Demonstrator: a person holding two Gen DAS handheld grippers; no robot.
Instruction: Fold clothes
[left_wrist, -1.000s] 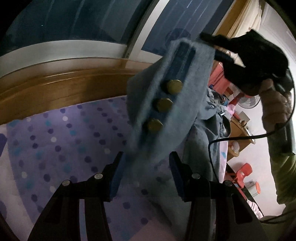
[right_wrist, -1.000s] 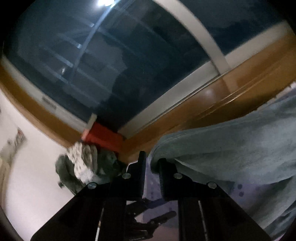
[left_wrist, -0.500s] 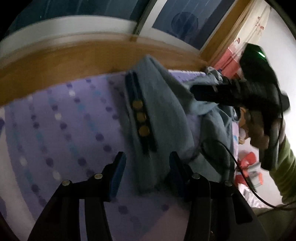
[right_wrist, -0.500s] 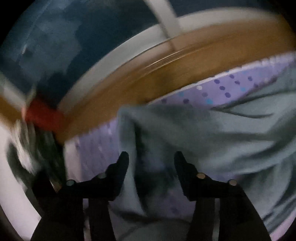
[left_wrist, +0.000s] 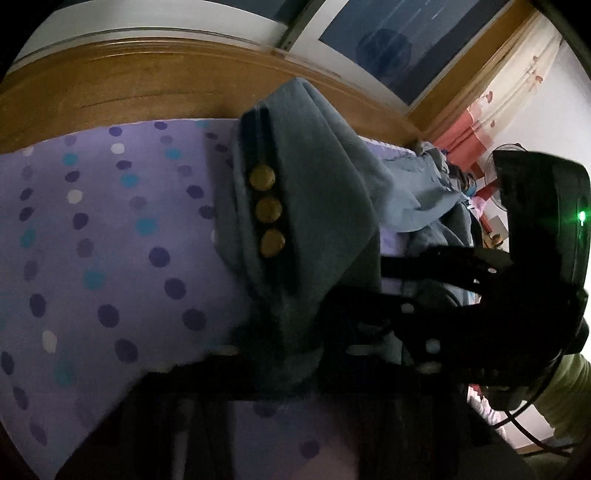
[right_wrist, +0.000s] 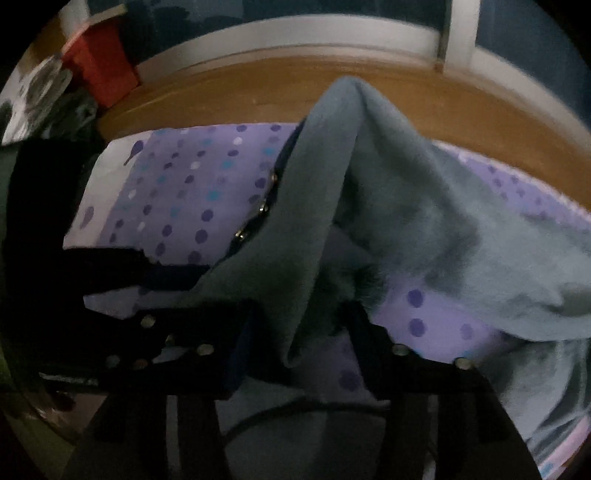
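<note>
The left gripper's fingertips (left_wrist: 284, 354) are lost in blur and shadow beneath the blue garment (left_wrist: 317, 192). The garment's far end is cut off at the right wrist view's edge, and the person's sleeve (left_wrist: 565, 398) is cropped.

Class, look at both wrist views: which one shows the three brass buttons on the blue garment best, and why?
The left wrist view. There the three brass buttons face the camera as full round discs in a row on the blue garment. The right wrist view shows them only edge-on, as small glints along the garment's dark-trimmed edge.
</note>
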